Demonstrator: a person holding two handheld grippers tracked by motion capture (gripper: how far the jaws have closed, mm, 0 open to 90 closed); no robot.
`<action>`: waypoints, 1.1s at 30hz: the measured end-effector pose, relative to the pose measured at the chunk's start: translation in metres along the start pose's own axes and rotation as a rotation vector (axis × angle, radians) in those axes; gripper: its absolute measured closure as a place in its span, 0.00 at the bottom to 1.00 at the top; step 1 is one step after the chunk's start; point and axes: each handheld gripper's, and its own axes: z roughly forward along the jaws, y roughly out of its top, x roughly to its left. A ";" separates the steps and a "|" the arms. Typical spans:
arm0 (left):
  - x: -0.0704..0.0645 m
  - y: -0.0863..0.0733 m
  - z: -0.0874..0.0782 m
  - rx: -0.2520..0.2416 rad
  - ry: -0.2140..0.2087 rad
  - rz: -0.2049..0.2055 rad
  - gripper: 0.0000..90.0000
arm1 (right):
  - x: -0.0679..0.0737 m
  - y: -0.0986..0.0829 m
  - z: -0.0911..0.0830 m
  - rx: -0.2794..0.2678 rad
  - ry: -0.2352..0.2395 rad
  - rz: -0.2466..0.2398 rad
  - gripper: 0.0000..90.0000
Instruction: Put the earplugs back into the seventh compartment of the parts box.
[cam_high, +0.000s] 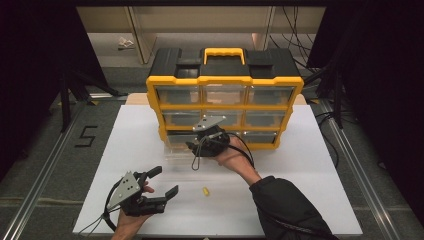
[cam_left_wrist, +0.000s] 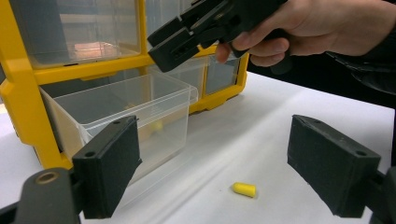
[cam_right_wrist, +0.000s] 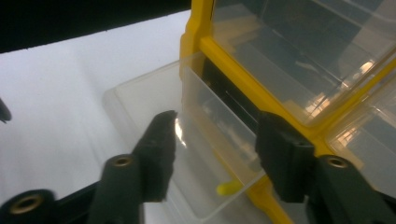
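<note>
A yellow and black organizer (cam_high: 225, 80) with clear drawers stands on the white board. Its bottom-left clear drawer (cam_high: 175, 147) is pulled out. My right gripper (cam_high: 197, 145) hovers over that drawer, open; in the right gripper view its jaws (cam_right_wrist: 222, 154) stand apart above the drawer (cam_right_wrist: 154, 98), where a yellow earplug (cam_right_wrist: 227, 187) lies inside. Another yellow earplug (cam_high: 205, 191) lies loose on the board. My left gripper (cam_high: 166, 181) is open, low at the front left; the loose earplug (cam_left_wrist: 244, 189) lies just ahead, between its pads (cam_left_wrist: 109, 163).
The white board (cam_high: 300, 170) has free room to the right and the front. Dark floor, metal rails and cables surround it. In the left gripper view the open drawer (cam_left_wrist: 135, 109) is close on the left, and the other hand's gripper (cam_left_wrist: 196, 32) hangs above it.
</note>
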 end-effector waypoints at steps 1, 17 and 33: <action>0.000 0.000 0.000 0.000 0.000 0.000 0.19 | 0.002 0.000 -0.004 -0.021 0.004 0.004 0.49; -0.001 0.000 0.000 0.000 0.003 0.003 0.19 | 0.018 -0.041 -0.051 -0.120 0.099 0.040 0.38; -0.002 0.001 -0.001 -0.002 0.002 0.013 0.19 | 0.021 -0.056 -0.055 -0.077 0.113 0.031 0.38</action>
